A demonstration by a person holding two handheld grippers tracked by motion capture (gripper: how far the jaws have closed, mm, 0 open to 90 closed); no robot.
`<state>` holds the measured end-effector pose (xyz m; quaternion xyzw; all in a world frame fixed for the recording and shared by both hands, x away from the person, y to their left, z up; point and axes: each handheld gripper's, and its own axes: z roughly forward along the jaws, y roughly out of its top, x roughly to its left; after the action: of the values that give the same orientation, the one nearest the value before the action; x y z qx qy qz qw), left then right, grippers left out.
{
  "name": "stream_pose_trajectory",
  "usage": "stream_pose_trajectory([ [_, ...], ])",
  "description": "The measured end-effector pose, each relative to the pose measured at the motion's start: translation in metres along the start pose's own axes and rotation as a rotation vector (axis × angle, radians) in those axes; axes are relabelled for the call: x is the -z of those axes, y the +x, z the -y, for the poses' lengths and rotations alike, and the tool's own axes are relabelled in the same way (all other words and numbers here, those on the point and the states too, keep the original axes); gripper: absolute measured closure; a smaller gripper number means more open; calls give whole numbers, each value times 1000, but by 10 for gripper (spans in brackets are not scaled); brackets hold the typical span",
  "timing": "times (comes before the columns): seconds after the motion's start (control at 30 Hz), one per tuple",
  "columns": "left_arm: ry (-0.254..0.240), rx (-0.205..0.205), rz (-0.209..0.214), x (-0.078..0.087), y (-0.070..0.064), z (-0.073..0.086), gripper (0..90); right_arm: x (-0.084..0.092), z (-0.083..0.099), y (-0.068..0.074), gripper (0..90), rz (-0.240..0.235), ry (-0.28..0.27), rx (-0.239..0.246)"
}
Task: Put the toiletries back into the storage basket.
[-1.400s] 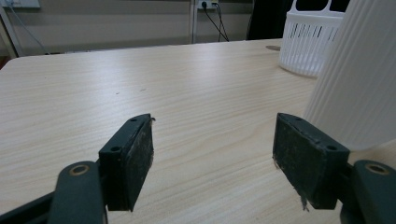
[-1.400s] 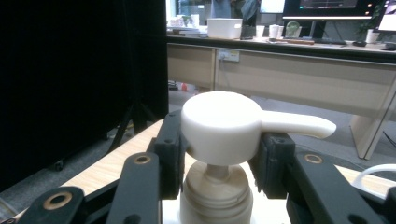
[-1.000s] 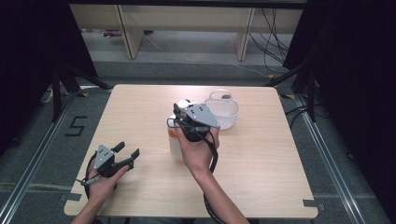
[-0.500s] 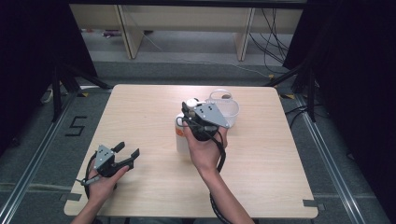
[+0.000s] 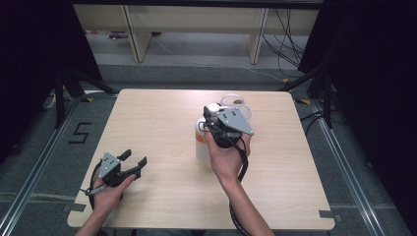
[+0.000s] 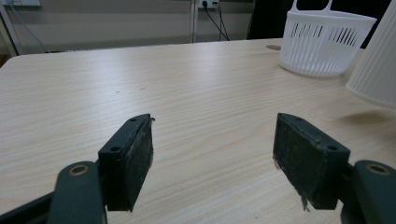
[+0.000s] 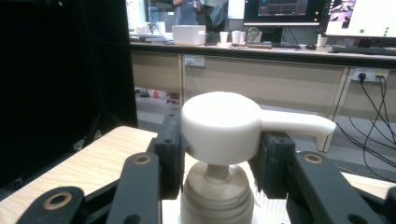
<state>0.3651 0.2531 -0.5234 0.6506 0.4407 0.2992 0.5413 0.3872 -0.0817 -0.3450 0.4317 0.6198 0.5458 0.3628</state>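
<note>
Pump bottle (image 5: 201,142) sits mid-table, slightly right of centre, just in front of the white basket (image 5: 236,105). My right gripper (image 7: 219,154) is clamped on its pump head (image 7: 222,126), pads pressing both sides, nozzle off to the right. Left gripper (image 6: 212,154) rests near the front-left corner, jaws wide apart, nothing between them. Table (image 5: 157,123) is light wood grain. Beyond it: grey floor, shelving legs, cables, dark curtains either side.
</note>
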Motion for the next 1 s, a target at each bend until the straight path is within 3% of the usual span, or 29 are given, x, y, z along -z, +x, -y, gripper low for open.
stream_pose_trajectory([
  [0.17, 1, -1, -1, 0, 0, 0, 281, 2, 0, -8, 601, 18, -6, 18],
  [0.23, 1, -1, -1, 0, 0, 0, 280, 2, 0, -9, 601, 19, -6, 0],
  [0.53, -1, 0, -1, 0, 0, 0, 279, 6, -1, -19, 601, 55, -19, 15],
  [0.67, 0, 1, 0, 0, 0, 0, 279, 8, -2, -21, 601, 55, -6, -6],
  [1.0, 0, -1, -1, 0, 0, 0, 279, 10, -2, -28, 601, 76, -12, -3],
])
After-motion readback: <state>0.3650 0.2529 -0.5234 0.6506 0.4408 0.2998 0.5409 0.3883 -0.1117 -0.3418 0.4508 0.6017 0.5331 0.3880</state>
